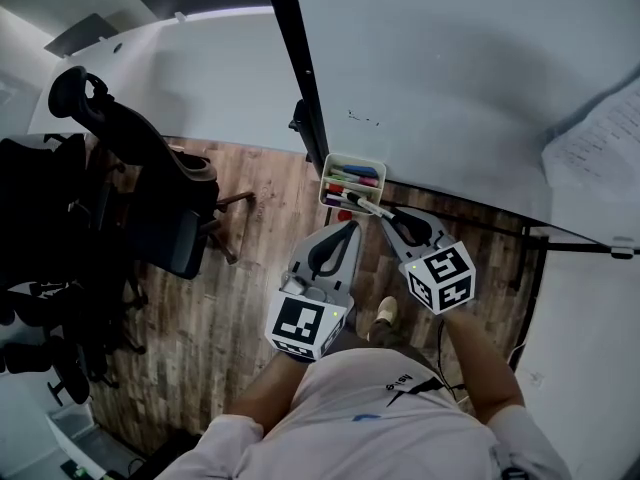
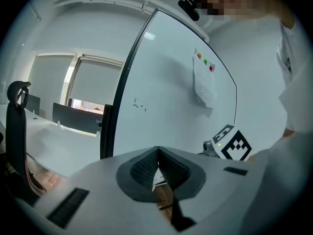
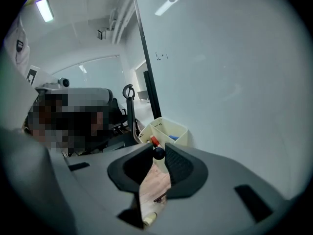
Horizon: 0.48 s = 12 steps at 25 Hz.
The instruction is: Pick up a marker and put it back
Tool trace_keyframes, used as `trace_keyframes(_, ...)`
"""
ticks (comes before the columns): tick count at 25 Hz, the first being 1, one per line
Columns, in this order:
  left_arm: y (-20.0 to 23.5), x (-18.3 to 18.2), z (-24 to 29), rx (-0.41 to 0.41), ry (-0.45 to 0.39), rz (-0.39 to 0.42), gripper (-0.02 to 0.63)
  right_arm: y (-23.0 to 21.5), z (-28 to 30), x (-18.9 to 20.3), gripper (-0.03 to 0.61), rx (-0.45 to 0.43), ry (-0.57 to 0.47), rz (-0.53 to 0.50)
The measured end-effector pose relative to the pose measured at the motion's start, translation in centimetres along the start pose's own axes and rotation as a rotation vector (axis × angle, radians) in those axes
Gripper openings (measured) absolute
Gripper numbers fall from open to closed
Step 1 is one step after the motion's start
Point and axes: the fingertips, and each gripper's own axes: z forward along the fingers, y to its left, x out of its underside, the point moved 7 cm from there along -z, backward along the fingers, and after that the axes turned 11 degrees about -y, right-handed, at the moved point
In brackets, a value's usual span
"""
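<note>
- The right gripper [image 3: 159,154] is clamped on a marker [image 3: 159,152]: the marker's round black end sits pinched between the jaw tips.
- From the head view, the right gripper [image 1: 383,212] holds the marker [image 1: 366,206] just in front of the tray [image 1: 384,168] — the white barrel slants across the tray's near edge.
- The left gripper [image 2: 157,152] has its jaws pressed together with nothing between them; in the head view it [image 1: 352,226] hangs beside the right one, just short of the tray.
- The tray [image 3: 177,131] is fixed to the whiteboard [image 1: 450,68] by its black frame and holds other markers [image 1: 352,178] — pink, green and blue ones show, and a red cap [image 3: 154,141] pokes up near the held marker.
- Wood floor [image 1: 240,268] lies below, with a black chair [image 1: 130,168] well off to the left.
</note>
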Motion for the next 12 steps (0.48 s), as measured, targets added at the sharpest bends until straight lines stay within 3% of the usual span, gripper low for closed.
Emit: trace_keyframes(12, -1.3, -0.1, -0.8, 0.014, 0.001, 0.014, 0.011, 0.3, -1.4, -0.5, 0.081, -0.003, -0.037, 0.008)
